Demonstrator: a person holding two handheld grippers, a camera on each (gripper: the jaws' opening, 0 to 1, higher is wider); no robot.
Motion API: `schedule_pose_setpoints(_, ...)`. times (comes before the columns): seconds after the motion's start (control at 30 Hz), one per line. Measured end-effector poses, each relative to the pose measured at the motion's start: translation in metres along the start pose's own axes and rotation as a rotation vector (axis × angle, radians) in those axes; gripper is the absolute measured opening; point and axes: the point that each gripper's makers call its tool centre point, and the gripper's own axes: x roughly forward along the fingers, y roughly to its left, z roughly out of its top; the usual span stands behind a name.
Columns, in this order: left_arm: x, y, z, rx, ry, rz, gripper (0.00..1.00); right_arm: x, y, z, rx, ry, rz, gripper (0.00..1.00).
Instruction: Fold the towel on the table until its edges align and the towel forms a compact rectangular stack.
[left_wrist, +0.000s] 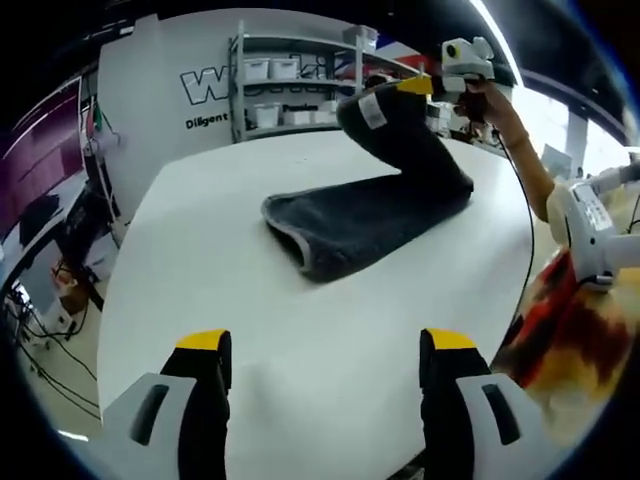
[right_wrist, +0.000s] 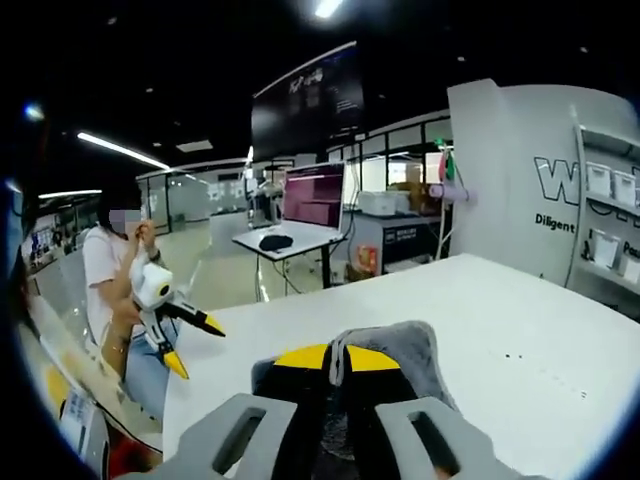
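Towel (left_wrist: 365, 215) mid-tabletop (left_wrist: 200, 290), already folded once. Right claw (right_wrist: 337, 358) clenched on its far corner, lifted for another fold. Left claw (left_wrist: 325, 345) released, near edge. Final stack not yet formed.

left gripper (left_wrist: 325, 350) sits low with its jaws spread wide apart and nothing between them. right gripper (right_wrist: 335, 358) is raised, jaws pinched together on a corner of the towel (right_wrist: 400, 350); in the left gripper view it shows at upper right (left_wrist: 425, 88), held by the person's hand (left_wrist: 482, 102) with the forearm reaching in from the right.
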Motion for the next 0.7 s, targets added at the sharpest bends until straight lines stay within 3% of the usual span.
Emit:
schedule_pose_setpoints(0.47, -0.009, 0.005, -0.002, -0.019, -0.011, 0.021, 0.76, 0.041, 0.031, 0.027, -0.039, -0.035, 0.083, 0.01)
schedule_pose_setpoints(0.7, -0.01, 0.005, -0.003, -0.022, -0.007, 0.026, 0.75, 0.083, 0.043, 0.013, -0.09, 0.003, 0.09, 0.01)
